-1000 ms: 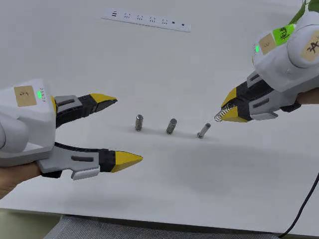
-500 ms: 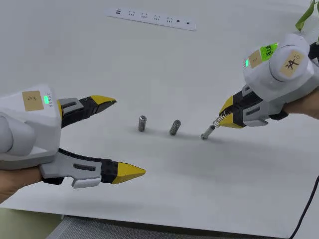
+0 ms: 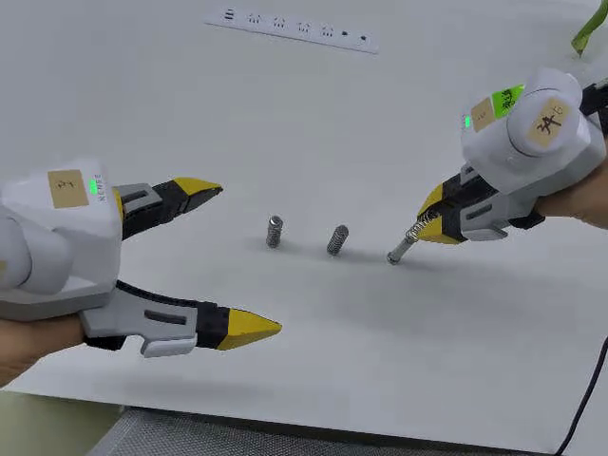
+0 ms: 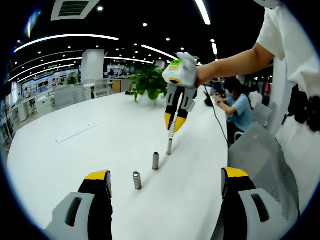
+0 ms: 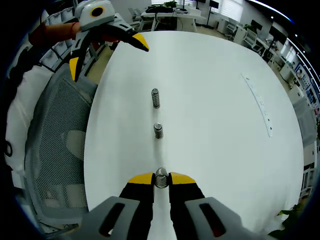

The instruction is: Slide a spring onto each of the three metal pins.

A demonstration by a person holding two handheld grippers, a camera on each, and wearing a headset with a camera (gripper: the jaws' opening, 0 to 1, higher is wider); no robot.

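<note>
R claw [image 3: 429, 220] clamped on the last spring [image 3: 415, 231], free end right at the top of the 3rd pin [image 3: 395, 255], rightmost on the bench [image 3: 380, 133]. Can't tell if it's over the tip yet. Mid pin [image 3: 337, 239] + left pin [image 3: 275, 231] already carry springs. L claw [image 3: 247, 258] wide, empty, well apart. Pin looks tilted, so IMO match spring axis to its lean, push along the axis, no side load or it tips. Let go only once coils are seated.

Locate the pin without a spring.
In the head view, the bare pin is rightmost in the row, beside a sprung pin, with the spring in the right gripper at its upper end.
</note>
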